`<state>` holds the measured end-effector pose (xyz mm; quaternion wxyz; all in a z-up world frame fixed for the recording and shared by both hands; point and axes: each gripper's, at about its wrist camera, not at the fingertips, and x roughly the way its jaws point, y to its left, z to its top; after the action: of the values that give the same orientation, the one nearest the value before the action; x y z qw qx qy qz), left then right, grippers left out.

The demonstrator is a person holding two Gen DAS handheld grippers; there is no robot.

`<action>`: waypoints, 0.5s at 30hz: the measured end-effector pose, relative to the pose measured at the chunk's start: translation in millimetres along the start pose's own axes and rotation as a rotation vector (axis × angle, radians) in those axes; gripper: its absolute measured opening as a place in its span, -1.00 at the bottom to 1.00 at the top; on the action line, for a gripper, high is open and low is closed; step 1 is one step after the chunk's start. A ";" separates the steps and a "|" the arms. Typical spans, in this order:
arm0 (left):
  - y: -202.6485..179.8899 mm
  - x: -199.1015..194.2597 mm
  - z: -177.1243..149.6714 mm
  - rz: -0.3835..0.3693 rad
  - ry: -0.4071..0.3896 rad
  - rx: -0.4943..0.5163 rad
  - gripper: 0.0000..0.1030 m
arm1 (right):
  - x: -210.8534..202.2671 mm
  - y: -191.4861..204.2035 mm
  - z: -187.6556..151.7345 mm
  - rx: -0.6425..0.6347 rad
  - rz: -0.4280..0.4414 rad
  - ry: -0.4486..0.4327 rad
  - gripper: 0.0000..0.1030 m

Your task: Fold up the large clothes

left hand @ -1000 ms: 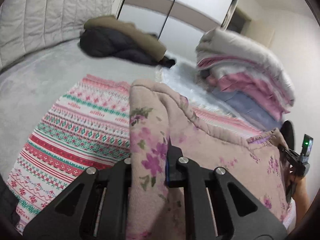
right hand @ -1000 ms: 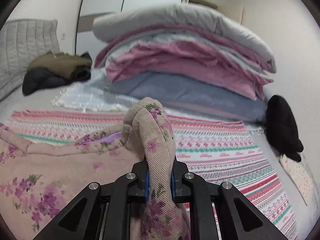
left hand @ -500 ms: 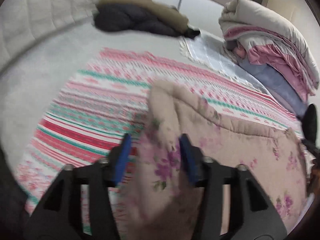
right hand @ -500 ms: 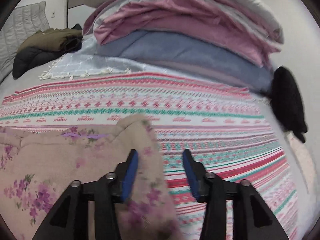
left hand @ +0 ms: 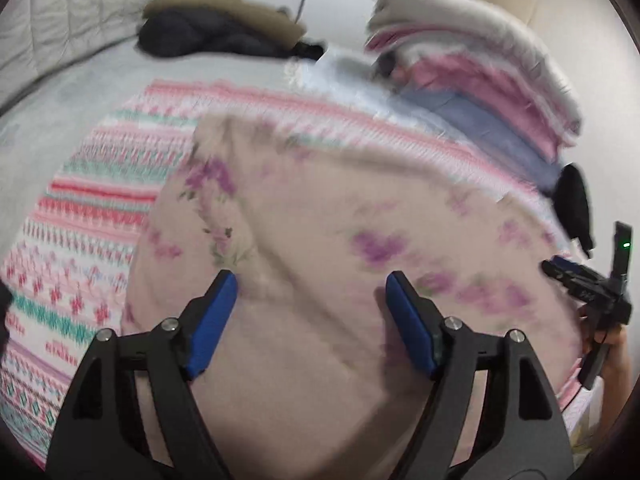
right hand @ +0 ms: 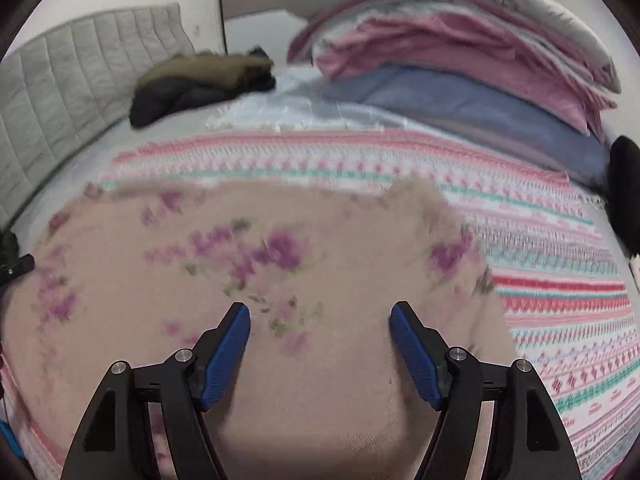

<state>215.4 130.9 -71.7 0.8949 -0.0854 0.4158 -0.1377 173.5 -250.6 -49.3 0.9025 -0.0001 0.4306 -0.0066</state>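
A large pinkish-beige garment with purple flowers [left hand: 320, 208] lies spread flat on a striped pink, white and teal blanket [left hand: 80, 216]. It also shows in the right wrist view [right hand: 240, 264]. My left gripper [left hand: 312, 284] is open above the garment's left part, holding nothing. My right gripper [right hand: 320, 312] is open above the garment's right part, holding nothing. The right gripper also shows at the right edge of the left wrist view [left hand: 588, 284]. Both views are blurred by motion.
A stack of folded quilts [right hand: 460, 52] stands at the back right of the bed. A dark and olive pile of clothes [right hand: 200, 80] lies at the back. A black item [right hand: 624, 200] sits at the right edge. A grey padded headboard [right hand: 72, 80] is at left.
Both grippers were shut on raised folds of the garment; they opened and let go. The garment now lies flat and both grippers have pulled back above it.
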 end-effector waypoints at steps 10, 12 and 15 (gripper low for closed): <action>37.1 -50.0 -6.9 0.184 -0.026 -0.096 0.50 | -38.1 -83.4 -23.6 0.300 -0.159 -0.017 0.44; 19.7 -63.6 -15.1 0.205 -0.020 -0.068 0.53 | -60.1 -74.8 -35.1 0.328 -0.122 -0.055 0.44; -5.9 -84.5 -33.1 0.211 -0.002 -0.018 0.75 | -86.6 -44.5 -48.3 0.275 -0.116 -0.069 0.47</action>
<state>136.8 150.9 -30.4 0.9041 -0.0493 0.4227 -0.0388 80.9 -293.8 -12.1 0.9064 0.0983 0.3937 -0.1174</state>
